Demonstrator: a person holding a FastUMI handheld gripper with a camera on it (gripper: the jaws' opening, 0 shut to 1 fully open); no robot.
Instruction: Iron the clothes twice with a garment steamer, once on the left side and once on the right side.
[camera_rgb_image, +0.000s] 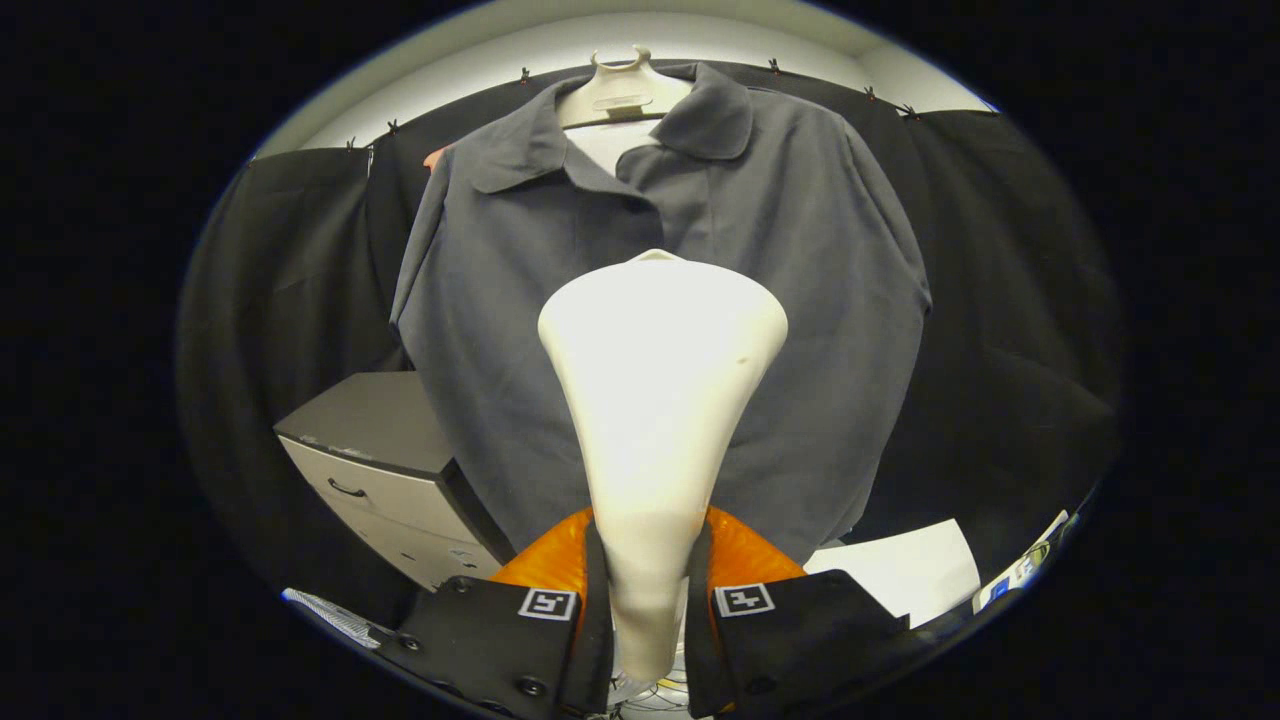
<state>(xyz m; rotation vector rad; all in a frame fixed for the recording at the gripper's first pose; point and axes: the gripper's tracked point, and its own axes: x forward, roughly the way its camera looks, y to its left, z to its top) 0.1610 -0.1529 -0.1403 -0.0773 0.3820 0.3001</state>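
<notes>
A white garment steamer (655, 400) stands up between my two fingers, its narrow handle pinched by both and its wide head flaring toward the shirt. My gripper (648, 600) is shut on that handle. Just beyond the steamer head hangs a dark grey collared shirt (800, 260) on a pale hanger (620, 92), facing me. The steamer head covers the shirt's lower middle, and I cannot tell whether it touches the cloth.
A grey drawer cabinet (385, 460) stands low to the left of the shirt, partly behind its hem. White paper sheets (905, 570) lie low to the right of my fingers. Black cloth hangs behind everything.
</notes>
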